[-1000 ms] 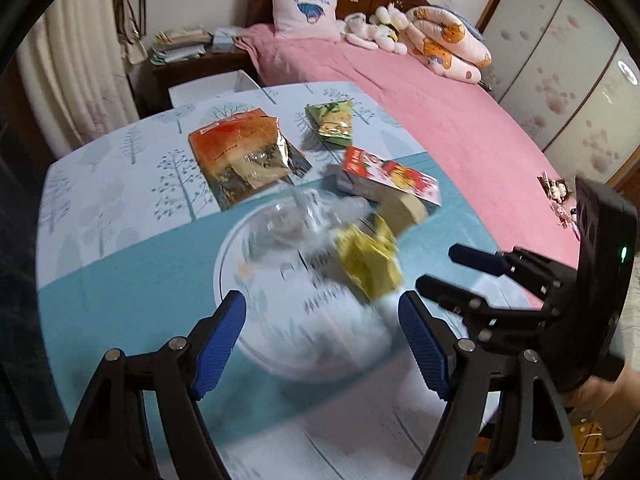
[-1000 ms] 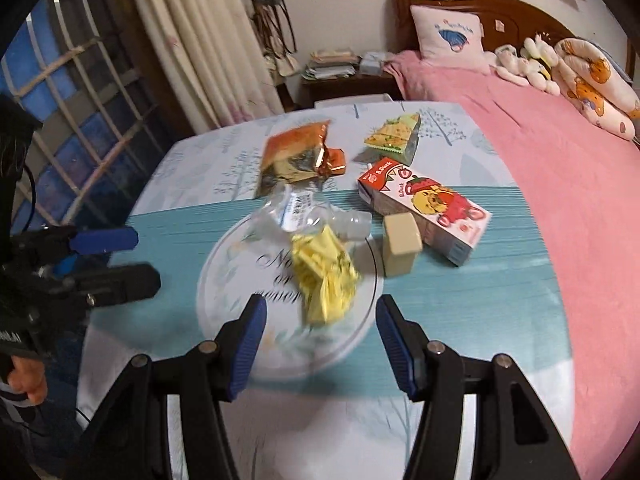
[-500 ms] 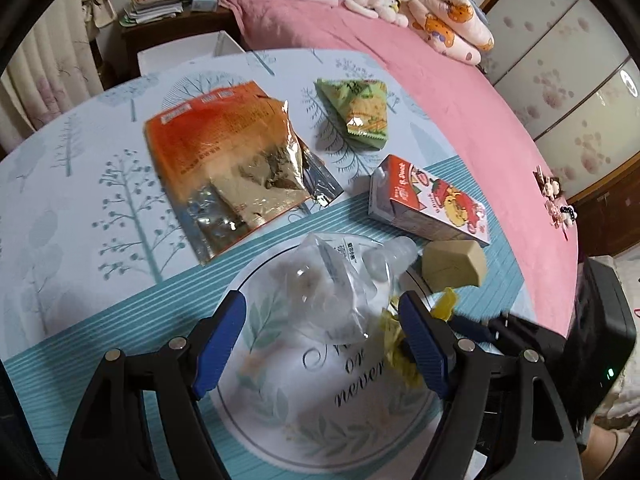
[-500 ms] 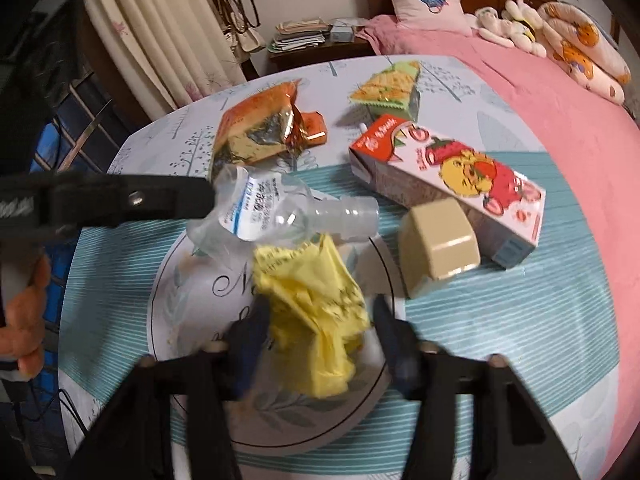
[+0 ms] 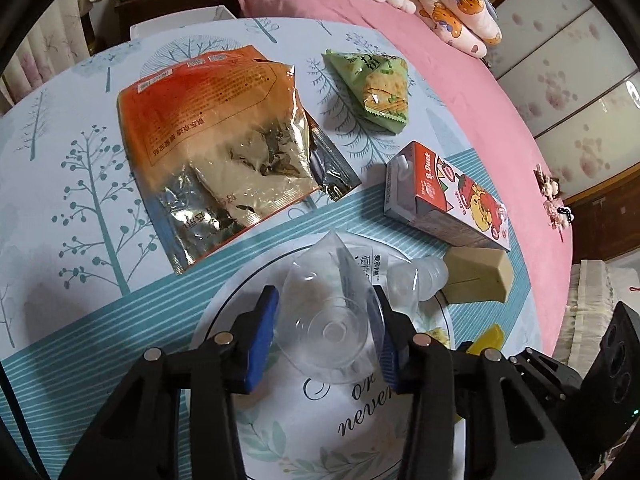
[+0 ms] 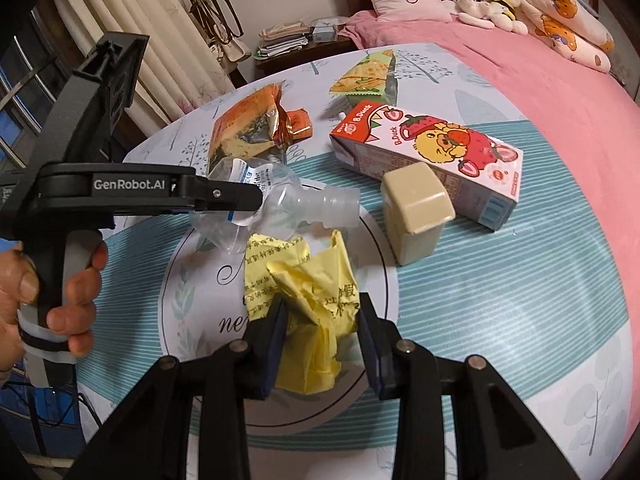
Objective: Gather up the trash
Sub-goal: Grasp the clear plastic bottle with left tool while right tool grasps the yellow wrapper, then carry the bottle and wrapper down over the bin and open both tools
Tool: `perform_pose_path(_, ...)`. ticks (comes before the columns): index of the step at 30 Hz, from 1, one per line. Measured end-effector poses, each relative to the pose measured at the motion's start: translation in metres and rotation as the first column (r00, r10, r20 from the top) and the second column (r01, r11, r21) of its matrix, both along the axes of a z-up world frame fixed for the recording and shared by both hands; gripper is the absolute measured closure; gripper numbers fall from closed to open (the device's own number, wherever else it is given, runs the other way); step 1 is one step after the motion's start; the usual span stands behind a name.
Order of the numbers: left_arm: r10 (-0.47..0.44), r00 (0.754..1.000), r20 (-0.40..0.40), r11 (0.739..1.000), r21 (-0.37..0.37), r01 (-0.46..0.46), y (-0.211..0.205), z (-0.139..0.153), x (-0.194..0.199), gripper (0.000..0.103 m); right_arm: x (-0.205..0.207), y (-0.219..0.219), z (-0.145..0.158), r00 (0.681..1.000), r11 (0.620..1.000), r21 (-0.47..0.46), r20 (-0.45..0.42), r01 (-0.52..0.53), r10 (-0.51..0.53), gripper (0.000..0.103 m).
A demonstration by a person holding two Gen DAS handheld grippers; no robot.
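Our left tongs are closing around the crushed clear bottle, its base between the blue pads, on the surface's round print. Our right tongs stand narrow, clamped on the crumpled yellow wrapper just beside that bottle.

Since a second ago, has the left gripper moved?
Yes. The left gripper has come forward and down over the round mat, toward the orange bag, and is closing around the crushed clear bottle.

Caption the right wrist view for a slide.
Right gripper shut on crumpled yellow paper; left gripper closing around clear bottle.
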State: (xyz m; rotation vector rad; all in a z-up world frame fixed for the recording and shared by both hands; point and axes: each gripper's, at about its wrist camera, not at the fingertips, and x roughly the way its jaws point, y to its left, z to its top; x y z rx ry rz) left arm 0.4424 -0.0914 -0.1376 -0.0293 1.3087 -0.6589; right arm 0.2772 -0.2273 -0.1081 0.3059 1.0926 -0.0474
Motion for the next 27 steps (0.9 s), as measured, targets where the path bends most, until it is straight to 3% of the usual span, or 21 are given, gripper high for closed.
perform_pose_path(14,0.048,0.989,0.140,0.999,0.009,-0.050,0.043,0.064,-0.052,0.060,-0.030,0.011,0.030,0.997,0.999,0.022,0.057,-0.046,0.045,0.069)
perform_pose_path(27,0.180,0.962,0.205,0.984,-0.021,-0.179,0.078,0.130,-0.215,0.060,-0.129,0.007,0.077,0.969,0.975,0.026,0.119,-0.221,0.217,0.069)
